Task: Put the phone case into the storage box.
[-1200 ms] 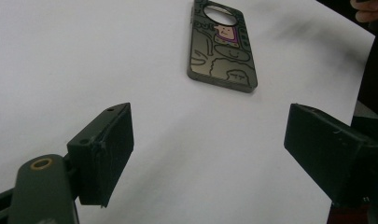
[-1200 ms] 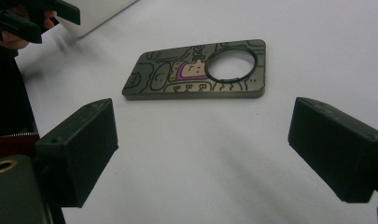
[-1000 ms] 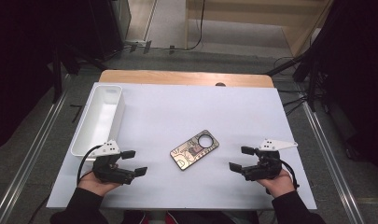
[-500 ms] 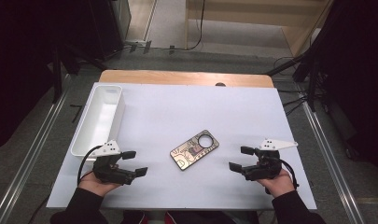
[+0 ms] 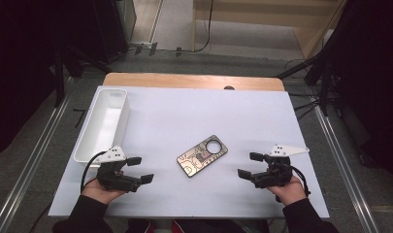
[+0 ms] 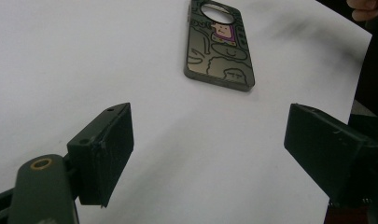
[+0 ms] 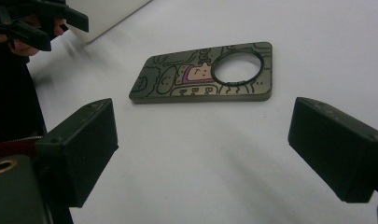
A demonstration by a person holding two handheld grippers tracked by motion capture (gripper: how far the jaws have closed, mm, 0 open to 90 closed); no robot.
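- We find a phone case (image 5: 202, 156) lying flat on the white table top (image 5: 194, 116), set at a slant, its round camera cutout at the end farther from us. It is dull olive-bronze with dark cartoon line drawings and one small purple and tan figure beside the cutout.
- Nothing touches the phone case; bare white surface surrounds it.
- To the left of the phone case, near the table's near edge, we see the left gripper (image 5: 137, 170) in the person's left hand. Its jaws are spread wide and hold nothing, pointing toward the case but well short of it.
- To the right of the phone case, the right gripper (image 5: 251, 164) sits in the right hand, jaws also wide apart and empty, aimed at the case with a gap between.
- Left of the phone case and farther back, a long white tray (image 5: 90, 141) lies lengthwise along the table's left side.
- Beyond the white top, a strip of wooden table edge (image 5: 194, 81) shows at the far side.
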